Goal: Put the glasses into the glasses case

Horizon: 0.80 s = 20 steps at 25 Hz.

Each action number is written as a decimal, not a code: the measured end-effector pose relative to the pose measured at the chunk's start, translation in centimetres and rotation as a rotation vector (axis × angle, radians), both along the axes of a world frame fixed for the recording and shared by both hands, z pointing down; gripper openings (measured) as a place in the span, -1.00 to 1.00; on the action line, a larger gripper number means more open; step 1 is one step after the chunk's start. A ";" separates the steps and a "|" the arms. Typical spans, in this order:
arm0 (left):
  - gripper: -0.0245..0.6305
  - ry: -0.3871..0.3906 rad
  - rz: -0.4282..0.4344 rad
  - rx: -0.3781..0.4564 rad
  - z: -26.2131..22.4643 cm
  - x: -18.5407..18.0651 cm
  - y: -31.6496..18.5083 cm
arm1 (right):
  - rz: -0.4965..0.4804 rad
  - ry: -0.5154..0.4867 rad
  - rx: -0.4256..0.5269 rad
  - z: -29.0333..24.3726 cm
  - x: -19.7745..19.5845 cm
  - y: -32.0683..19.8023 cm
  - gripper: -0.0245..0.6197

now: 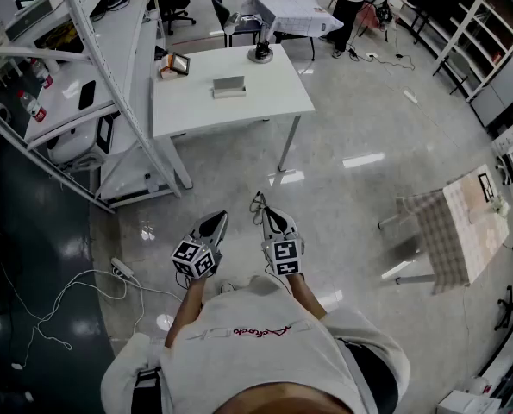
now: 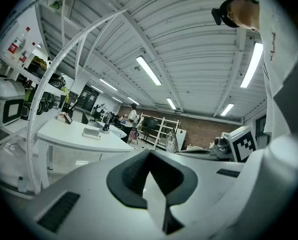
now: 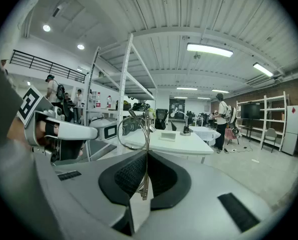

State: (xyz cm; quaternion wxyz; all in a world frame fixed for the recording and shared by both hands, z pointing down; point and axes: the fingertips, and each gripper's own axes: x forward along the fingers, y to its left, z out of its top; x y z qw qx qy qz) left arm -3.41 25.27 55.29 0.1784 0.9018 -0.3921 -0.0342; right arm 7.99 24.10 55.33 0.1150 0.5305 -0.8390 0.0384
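Glasses point(image 3: 144, 134) are pinched in the right gripper point(image 3: 146, 156), jaws clamped on the thin wire frame, with one round lens poking up past the tips toward 11 o'clock. In the head view both grippers are held low over the shiny floor, right one point(image 1: 269, 214) just beside the left gripper point(image 1: 215, 224). Lefty's jaws are pressed together with nothing in them. Glasses case point(image 1: 228, 86) sits well apart at roughly 12 o'clock, on the white table point(image 1: 265, 93).
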 end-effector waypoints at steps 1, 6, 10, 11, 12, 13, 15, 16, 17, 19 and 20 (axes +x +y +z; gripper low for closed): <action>-0.85 -0.001 0.000 -0.001 0.0 0.0 0.1 | -0.002 0.000 0.000 0.0 -0.1 0.0 -0.87; -0.85 -0.005 0.000 -0.002 0.0 0.0 0.5 | -0.008 -0.002 -0.001 0.1 -0.4 0.2 -0.87; -0.85 -0.006 -0.009 -0.002 -0.1 0.0 0.9 | -0.015 0.002 -0.004 0.1 -0.3 0.7 -0.87; -0.85 -0.007 -0.011 -0.002 -0.2 0.0 1.0 | -0.016 0.002 -0.005 0.2 -0.3 0.8 -0.87; -0.85 -0.008 -0.012 -0.003 -0.2 0.0 1.1 | -0.018 -0.001 -0.006 0.2 -0.3 0.9 -0.87; -0.85 -0.010 -0.012 -0.002 -0.2 0.0 1.1 | -0.020 -0.007 -0.007 0.2 -0.3 1.0 -0.87; -0.85 -0.014 -0.012 -0.002 -0.2 0.2 1.2 | -0.029 -0.022 -0.005 0.2 -0.2 1.2 -0.87; -0.85 -0.017 -0.012 -0.001 -0.2 0.4 1.3 | -0.035 -0.027 -0.005 0.2 -0.1 1.3 -0.87; -0.85 -0.020 -0.012 0.000 -0.2 0.6 1.4 | -0.040 -0.029 -0.005 0.2 0.0 1.5 -0.87; -0.85 -0.026 -0.011 -0.001 -0.2 1.1 1.5 | -0.048 -0.032 -0.009 0.3 0.3 1.7 -0.87; -0.85 -0.028 -0.010 -0.002 -0.1 1.4 1.5 | -0.050 -0.033 -0.011 0.4 0.5 1.8 -0.87</action>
